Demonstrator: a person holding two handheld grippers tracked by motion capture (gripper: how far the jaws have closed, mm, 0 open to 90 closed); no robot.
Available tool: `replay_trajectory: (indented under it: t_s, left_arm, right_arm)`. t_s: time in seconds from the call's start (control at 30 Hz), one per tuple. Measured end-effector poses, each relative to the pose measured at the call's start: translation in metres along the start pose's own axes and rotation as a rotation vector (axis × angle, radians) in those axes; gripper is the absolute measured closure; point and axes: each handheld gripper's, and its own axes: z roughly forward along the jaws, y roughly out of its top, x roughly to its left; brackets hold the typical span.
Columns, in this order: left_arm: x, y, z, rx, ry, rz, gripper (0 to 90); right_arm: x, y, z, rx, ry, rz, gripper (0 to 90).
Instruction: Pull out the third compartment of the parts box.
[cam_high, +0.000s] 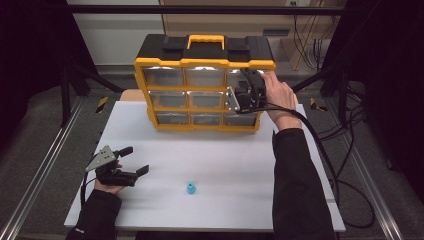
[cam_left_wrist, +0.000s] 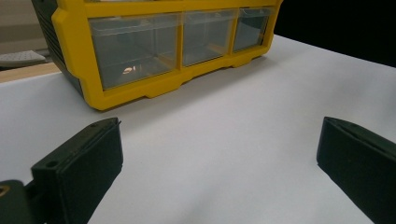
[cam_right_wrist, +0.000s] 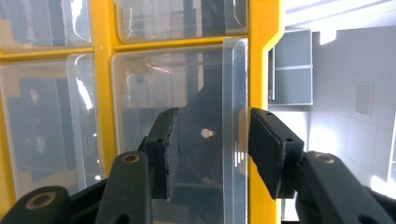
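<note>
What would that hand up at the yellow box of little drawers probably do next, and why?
Probably close a little further, then pull. The right gripper stands at the top right drawer of the organizer, its pads on either side of the drawer's clear front lip with gaps left, so nothing is pinched yet. The left gripper waits open on the table.

A white bench (cam_high: 210, 165) stands on a grey floor (cam_high: 45, 125), flanked by metal rails (cam_high: 40, 170) along its left and right edges. Black cables (cam_high: 350, 150) trail rightward; a pale wall (cam_high: 115, 40) lies behind.
</note>
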Motion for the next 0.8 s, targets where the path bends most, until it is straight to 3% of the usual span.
replay_trajectory:
  t_s: [0.27, 0.8]
  left_arm:
    - [0.0, 0.0, 0.0001, 0.001, 0.0, 0.001, 0.2]
    - [0.0, 0.0001, -0.0002, 0.0, 0.001, 0.002, 0.3]
  right_arm:
    - [0.0011, 0.0, 0.0, 0.003, -0.033, -0.03, 62.0]
    - [0.0026, 0.0007, 0.0001, 0.007, -0.094, -0.046, 76.6]
